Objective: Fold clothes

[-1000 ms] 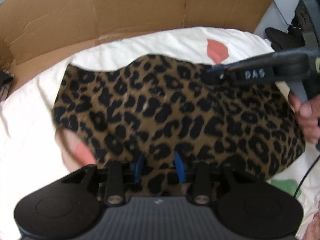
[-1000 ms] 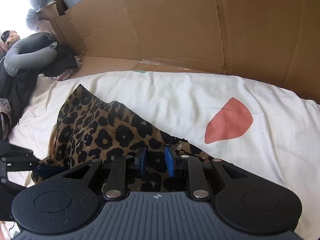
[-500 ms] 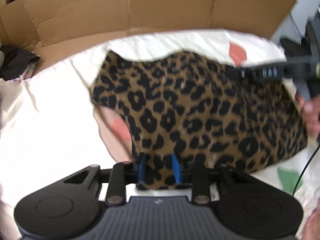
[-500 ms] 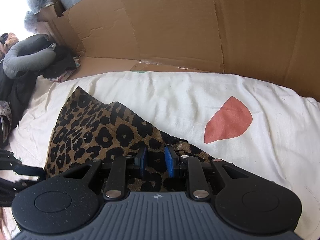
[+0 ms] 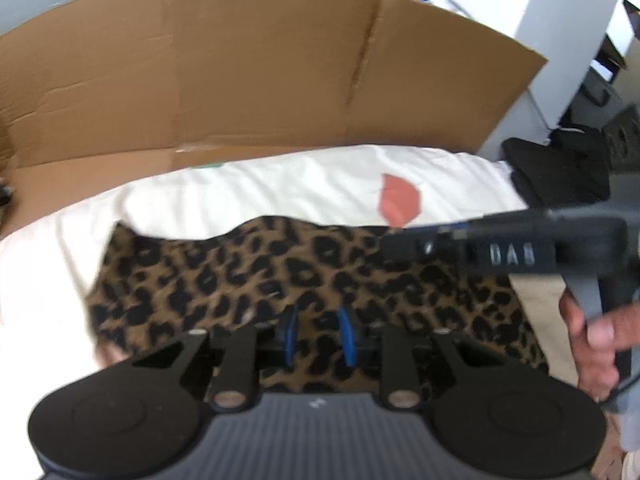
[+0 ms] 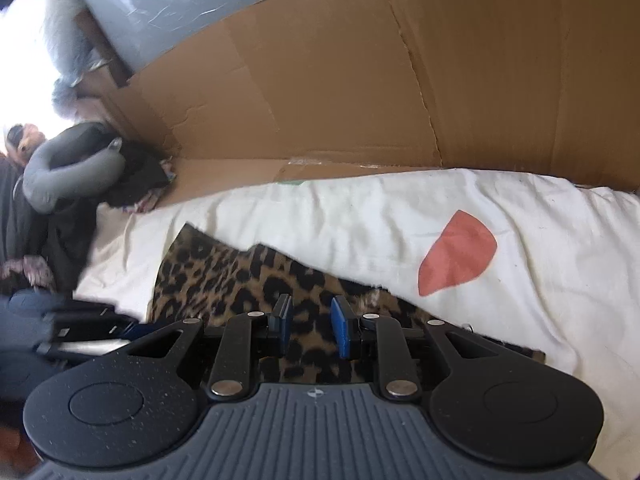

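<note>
One large cardboard sheet (image 6: 360, 80) stands behind the white bedsheet (image 6: 360, 216) (one red patch). On it I see the leopard-print garment (image 5: 248, 276) lying. My left gripper (image 5: 318, 336) and right gripper (image 6: 310, 326) each hold its cloth between narrowly parted fingers.

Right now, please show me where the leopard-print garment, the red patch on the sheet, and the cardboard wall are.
leopard-print garment (image 5: 240, 280): left wrist view, middle of the spread fabric.
red patch (image 6: 456, 252): right wrist view, centre of the patch.
cardboard wall (image 6: 320, 92): right wrist view, upright panel's middle.
</note>
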A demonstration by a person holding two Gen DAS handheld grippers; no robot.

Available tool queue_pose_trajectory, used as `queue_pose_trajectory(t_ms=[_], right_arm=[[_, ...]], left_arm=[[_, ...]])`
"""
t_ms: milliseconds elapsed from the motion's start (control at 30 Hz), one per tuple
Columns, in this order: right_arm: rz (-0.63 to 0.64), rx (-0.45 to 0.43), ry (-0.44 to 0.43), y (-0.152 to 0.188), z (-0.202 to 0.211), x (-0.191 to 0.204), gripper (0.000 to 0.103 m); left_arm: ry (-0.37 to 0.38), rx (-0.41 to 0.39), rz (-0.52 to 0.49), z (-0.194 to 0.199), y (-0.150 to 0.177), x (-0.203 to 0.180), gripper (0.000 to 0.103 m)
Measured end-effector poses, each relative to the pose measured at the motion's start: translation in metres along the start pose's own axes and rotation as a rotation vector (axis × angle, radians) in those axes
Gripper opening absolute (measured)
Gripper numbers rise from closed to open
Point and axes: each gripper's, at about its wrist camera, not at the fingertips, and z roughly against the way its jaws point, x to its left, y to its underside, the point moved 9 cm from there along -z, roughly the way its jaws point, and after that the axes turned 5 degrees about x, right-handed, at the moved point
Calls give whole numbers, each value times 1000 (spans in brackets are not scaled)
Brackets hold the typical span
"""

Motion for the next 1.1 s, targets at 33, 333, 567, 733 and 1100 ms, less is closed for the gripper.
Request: queue_pose_trajectory(t_ms=[33, 333, 567, 733, 1100], right_arm=[[2, 0, 3, 3, 3, 0, 28], [37, 14, 4, 29, 18, 2, 28], [31, 35, -29, 50, 18, 15, 28], [71, 69, -24, 70, 12, 27, 28], [193, 122, 64, 96, 10, 18, 31]], left_arm=[[7, 3, -6, -4, 0, -3, 21], [34, 36, 35, -33, 7, 3, 19], [24, 39, 17, -36, 9, 3, 19], [35, 46, 27, -38, 8, 5, 19], [11, 63, 37, -40, 8, 5, 18]])
